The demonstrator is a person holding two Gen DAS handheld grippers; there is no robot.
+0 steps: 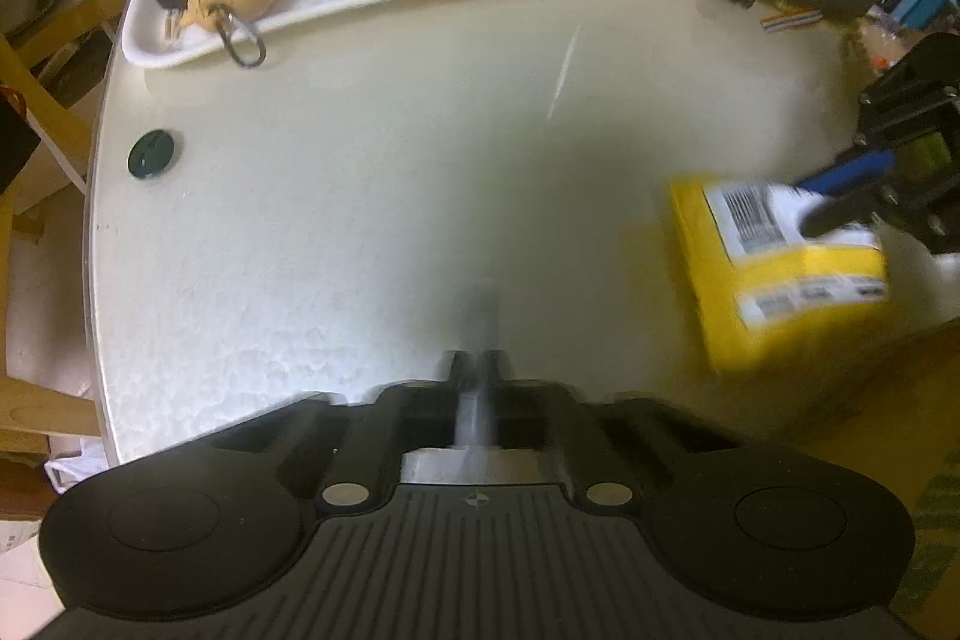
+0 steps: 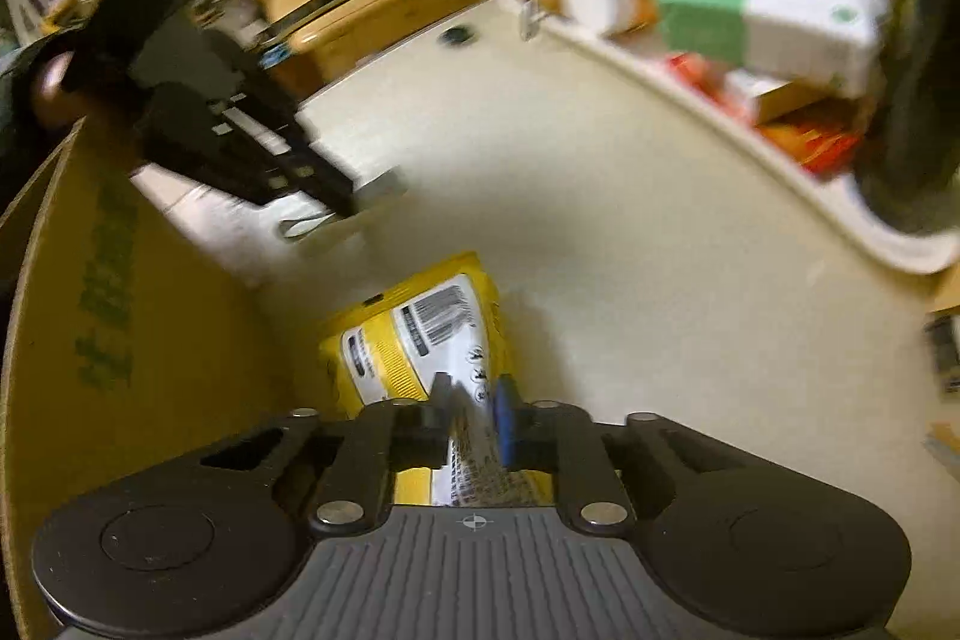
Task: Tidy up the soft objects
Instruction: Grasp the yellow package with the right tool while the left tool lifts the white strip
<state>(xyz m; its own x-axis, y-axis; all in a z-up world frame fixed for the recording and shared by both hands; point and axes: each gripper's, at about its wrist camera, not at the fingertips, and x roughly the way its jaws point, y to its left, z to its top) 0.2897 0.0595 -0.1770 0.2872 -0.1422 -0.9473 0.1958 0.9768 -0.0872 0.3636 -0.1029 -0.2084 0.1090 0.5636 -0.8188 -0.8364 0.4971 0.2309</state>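
Left wrist view: the left gripper (image 1: pixel 478 334) is clenched on nothing, its jaws pressed together above the bare middle of the pale round table (image 1: pixel 360 172). The yellow packet (image 1: pixel 780 274) lies near the table's right edge, pinched at its far end by the right gripper (image 1: pixel 816 205). A white tray (image 1: pixel 198 40) crowded with boxes and bottles runs along the far edge.

Right wrist view: the right gripper (image 2: pixel 471 400) grips the yellow packet (image 2: pixel 408 334) by its white label, with the jaws closed on it. The packet sits at the table's near edge, just beside a cardboard box (image 2: pixel 150 340) on the left. The left gripper (image 2: pixel 360 196) appears blurred.
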